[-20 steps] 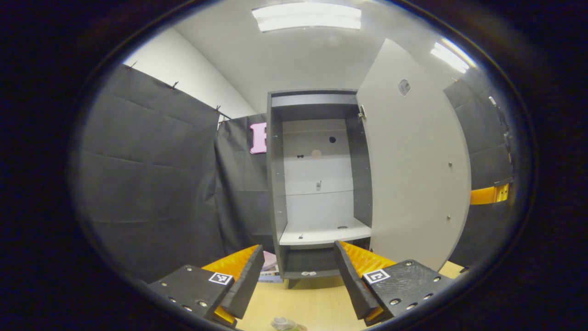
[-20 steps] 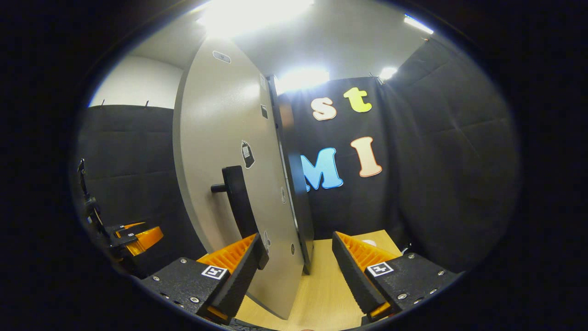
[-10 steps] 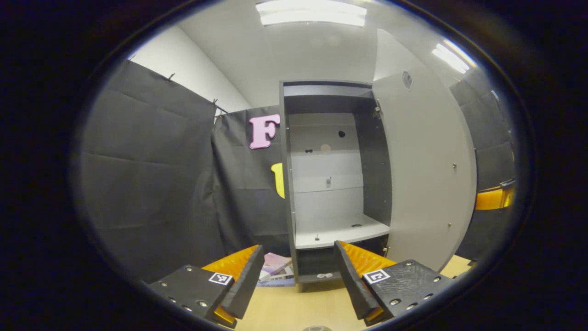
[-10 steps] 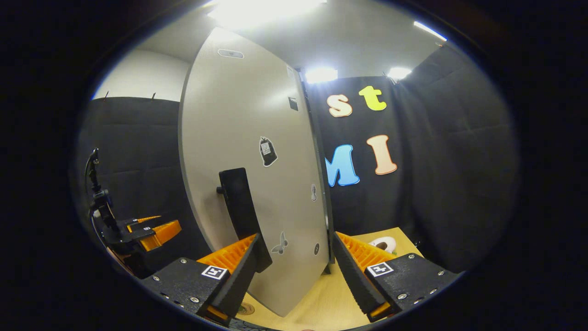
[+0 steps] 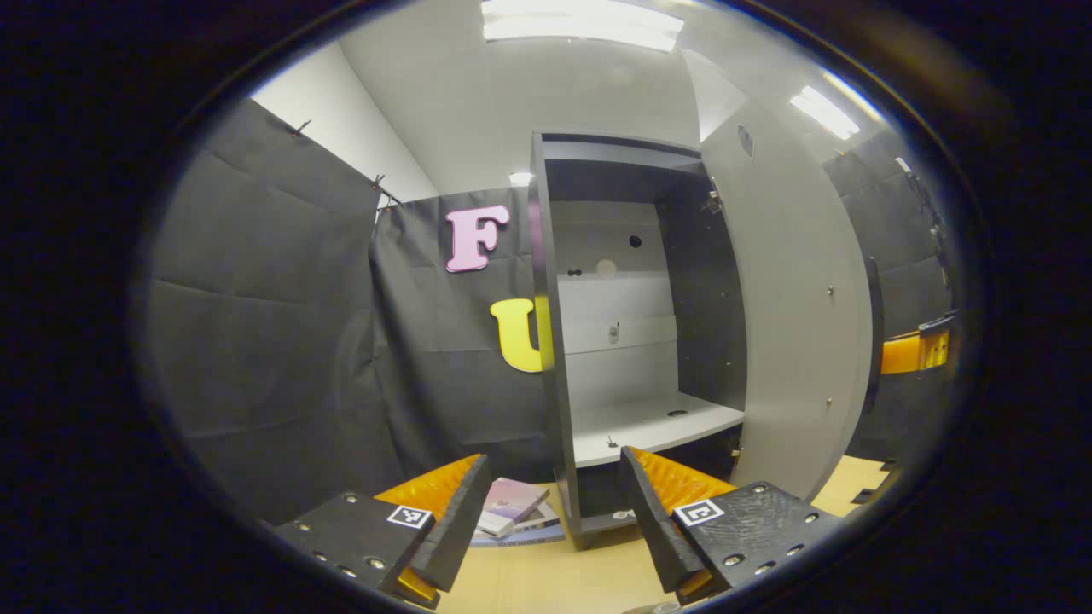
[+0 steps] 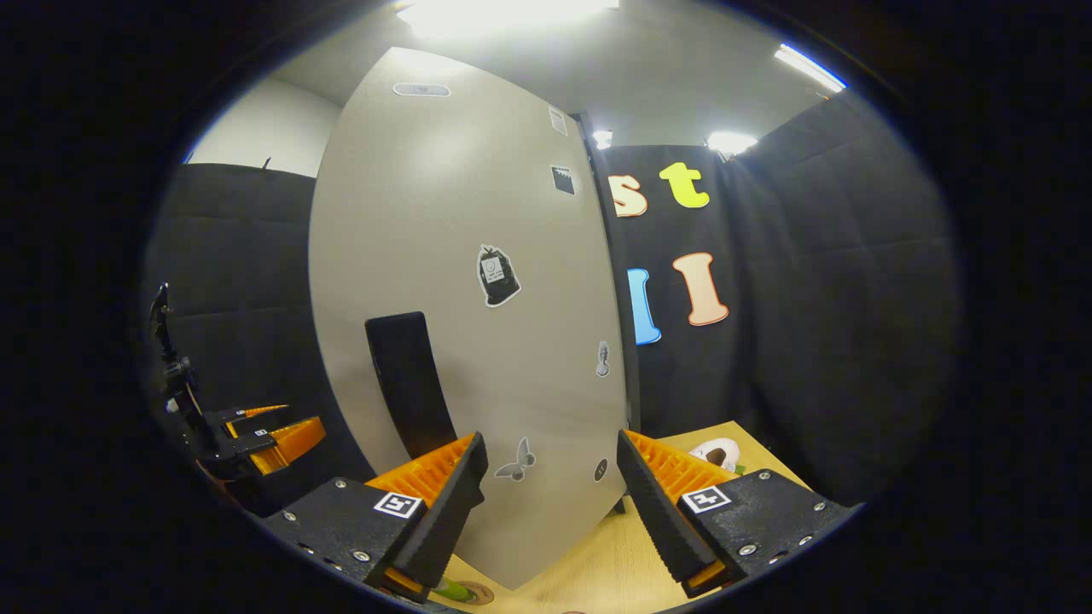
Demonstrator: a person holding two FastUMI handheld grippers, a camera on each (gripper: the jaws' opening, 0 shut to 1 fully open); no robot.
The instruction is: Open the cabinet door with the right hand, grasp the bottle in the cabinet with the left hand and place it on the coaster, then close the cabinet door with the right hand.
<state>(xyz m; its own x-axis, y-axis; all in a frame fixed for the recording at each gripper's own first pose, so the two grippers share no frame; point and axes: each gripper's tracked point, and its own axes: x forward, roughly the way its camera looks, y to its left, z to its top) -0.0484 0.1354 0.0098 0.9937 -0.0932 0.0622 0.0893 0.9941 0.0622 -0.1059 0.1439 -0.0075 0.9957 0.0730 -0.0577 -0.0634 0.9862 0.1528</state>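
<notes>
The dark grey cabinet (image 5: 554, 341) stands open, and its white shelf (image 5: 648, 422) holds no bottle. Its pale door (image 5: 793, 324) hangs out to the right. My left gripper (image 5: 554, 458) is open and empty, hanging in front of the cabinet's foot. The right gripper view faces the door's outer side (image 6: 478, 213) and its black handle (image 6: 408, 384). My right gripper (image 6: 553, 443) is open close to the door, with the handle up and left of its left finger (image 6: 431, 490). A green thing (image 6: 452, 588) by a brown round disc (image 6: 478, 591) peeks in at the bottom edge.
Some books (image 5: 512, 503) lie on the wooden table (image 5: 546, 580) left of the cabinet's foot. A white object (image 6: 715, 450) lies on the table right of the door. The left gripper (image 6: 269, 435) shows at left, the right gripper (image 5: 913, 354) beyond the door's edge.
The left gripper view has shifted left and back, and the bottle top at its lower edge has slid out of sight. The right gripper view has come round onto the door's outer face.
</notes>
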